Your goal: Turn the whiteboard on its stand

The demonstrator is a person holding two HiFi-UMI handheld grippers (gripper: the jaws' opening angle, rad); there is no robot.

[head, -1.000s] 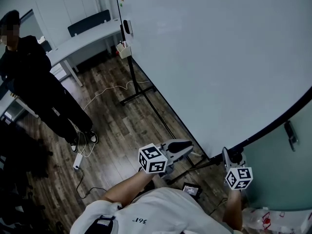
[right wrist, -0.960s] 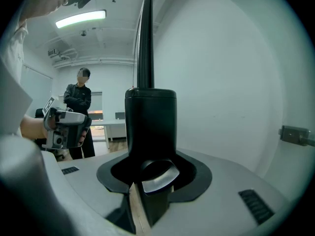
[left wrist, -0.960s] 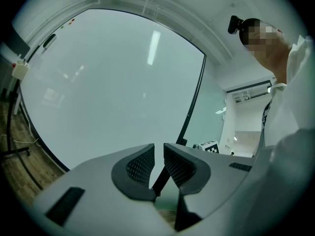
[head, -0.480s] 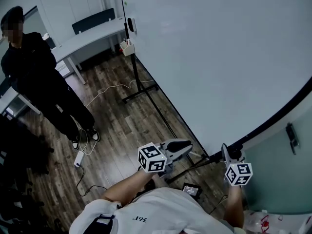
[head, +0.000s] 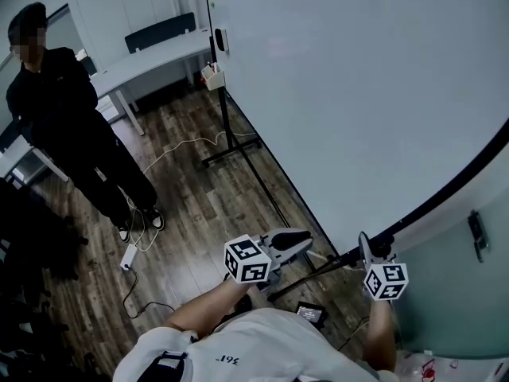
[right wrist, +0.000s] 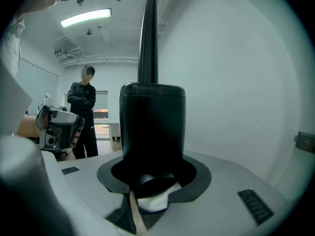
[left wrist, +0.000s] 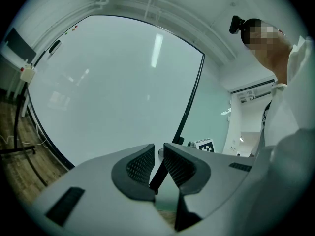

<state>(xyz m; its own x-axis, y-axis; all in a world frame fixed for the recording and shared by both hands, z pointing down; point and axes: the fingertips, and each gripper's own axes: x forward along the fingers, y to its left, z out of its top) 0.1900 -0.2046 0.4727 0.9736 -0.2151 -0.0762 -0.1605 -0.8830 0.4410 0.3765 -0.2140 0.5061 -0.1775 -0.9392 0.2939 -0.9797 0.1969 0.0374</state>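
I see the right gripper (head: pixel 368 250) clamped on a black cylindrical fitting (right wrist: pixel 152 127) at the lower frame edge of the whiteboard (head: pixel 358 94), which is on its stand (head: pixel 231 138). The left gripper (head: pixel 301 242) hovers beside it, jaws slightly apart, holding nothing.

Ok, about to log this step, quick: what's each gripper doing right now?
Left gripper: narrowly open, empty.
Right gripper: closed on the whiteboard's frame corner.
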